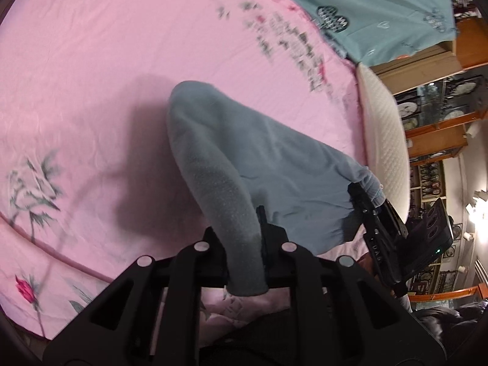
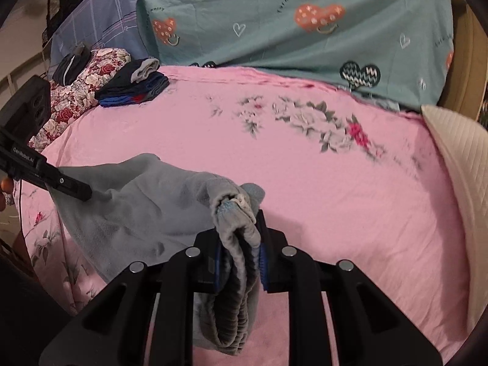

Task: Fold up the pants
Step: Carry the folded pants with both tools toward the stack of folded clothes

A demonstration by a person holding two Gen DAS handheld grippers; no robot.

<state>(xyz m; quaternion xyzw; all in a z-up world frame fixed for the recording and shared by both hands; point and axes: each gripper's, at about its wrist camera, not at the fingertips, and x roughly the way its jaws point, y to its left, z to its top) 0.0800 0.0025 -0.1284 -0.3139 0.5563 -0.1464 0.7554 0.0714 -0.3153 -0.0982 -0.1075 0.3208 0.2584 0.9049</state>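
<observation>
Grey fleece pants [image 1: 244, 140] hang lifted over a pink bed sheet [image 1: 91, 61], stretched between both grippers. My left gripper [image 1: 241, 228] is shut on a rolled edge of the fabric, which runs down between its fingers. At the right of the left wrist view, my right gripper [image 1: 363, 201] pinches the other end. In the right wrist view the right gripper [image 2: 238, 228] is shut on the ribbed elastic waistband [image 2: 235, 289], which droops below the jaws. The pants [image 2: 137, 207] sag leftward to the left gripper [image 2: 88, 193], which bites the cloth.
A teal quilt with heart prints [image 2: 289, 30] lies at the head of the bed. A stack of folded dark clothes [image 2: 134, 88] and a floral pillow [image 2: 85, 82] sit at the back left. The white mattress edge [image 2: 457, 183] borders the right. Wooden cabinets [image 1: 442, 128] stand beyond.
</observation>
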